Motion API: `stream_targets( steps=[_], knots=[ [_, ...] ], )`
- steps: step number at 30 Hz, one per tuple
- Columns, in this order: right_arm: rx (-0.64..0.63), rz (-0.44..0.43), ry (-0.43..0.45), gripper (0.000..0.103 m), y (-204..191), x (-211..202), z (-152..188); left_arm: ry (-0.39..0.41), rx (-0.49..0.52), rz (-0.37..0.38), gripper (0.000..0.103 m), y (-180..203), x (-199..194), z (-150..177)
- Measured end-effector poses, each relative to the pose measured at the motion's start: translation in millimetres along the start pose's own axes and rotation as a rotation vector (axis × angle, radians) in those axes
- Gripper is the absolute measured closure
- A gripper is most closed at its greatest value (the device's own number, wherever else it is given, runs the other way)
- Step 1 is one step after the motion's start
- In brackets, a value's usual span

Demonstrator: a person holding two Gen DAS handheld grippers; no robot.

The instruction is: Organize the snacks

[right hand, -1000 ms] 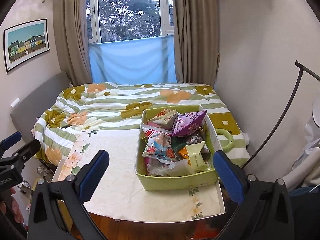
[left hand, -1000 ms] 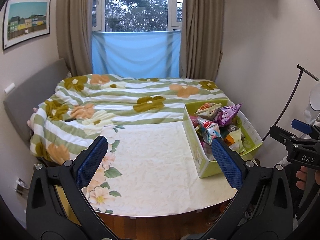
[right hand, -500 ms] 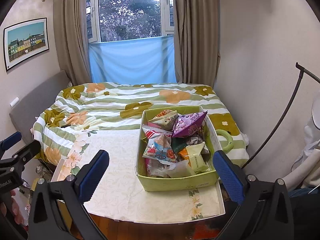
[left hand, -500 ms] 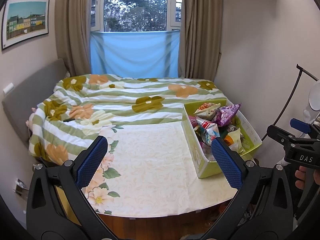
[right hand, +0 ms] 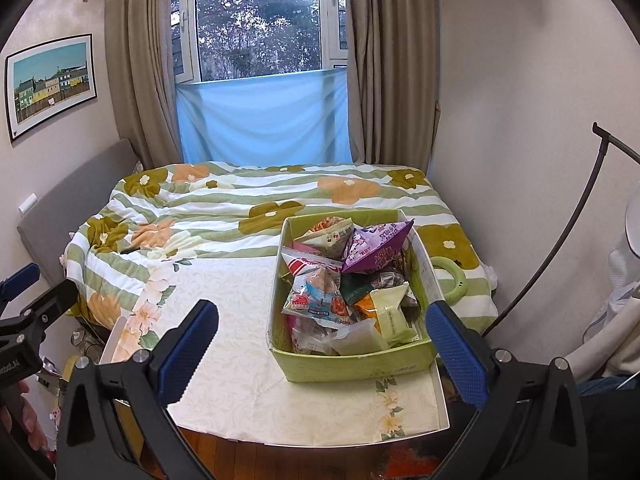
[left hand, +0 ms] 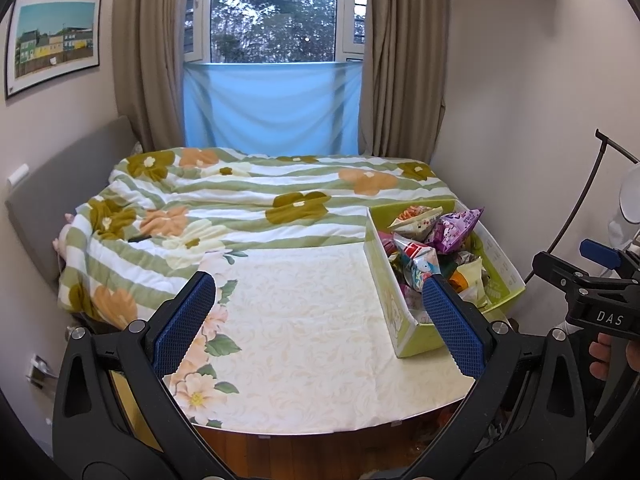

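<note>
A green box full of snack bags stands on the right side of a cream floral table; it also shows in the left wrist view. On top lie a purple bag, a blue and red bag and a pale yellow bag. My right gripper is open and empty, held in front of the box. My left gripper is open and empty over the bare table top, left of the box.
A bed with a green striped flower quilt lies behind the table. A wall stands close on the right, with a black curved stand. A green ring handle lies right of the box. The table's front edge is near me.
Both grippers have drifted slightly; the view of the box and table is almost the same. Nothing was taken hold of.
</note>
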State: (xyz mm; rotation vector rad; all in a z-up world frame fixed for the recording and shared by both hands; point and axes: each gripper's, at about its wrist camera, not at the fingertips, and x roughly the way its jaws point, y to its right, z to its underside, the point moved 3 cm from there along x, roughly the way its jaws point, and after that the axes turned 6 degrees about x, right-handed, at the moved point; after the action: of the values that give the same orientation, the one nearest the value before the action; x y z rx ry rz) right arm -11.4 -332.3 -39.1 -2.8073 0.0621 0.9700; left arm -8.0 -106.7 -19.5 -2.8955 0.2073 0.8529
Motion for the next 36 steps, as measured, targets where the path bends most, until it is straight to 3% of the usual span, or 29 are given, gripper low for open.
stream_targets(
  steps=[36],
  knots=[
    [0.019, 0.014, -0.005, 0.000, 2.1, 2.9, 3.5, 0.015, -0.017, 0.011, 0.001, -3.4, -0.2, 0.2]
  ],
)
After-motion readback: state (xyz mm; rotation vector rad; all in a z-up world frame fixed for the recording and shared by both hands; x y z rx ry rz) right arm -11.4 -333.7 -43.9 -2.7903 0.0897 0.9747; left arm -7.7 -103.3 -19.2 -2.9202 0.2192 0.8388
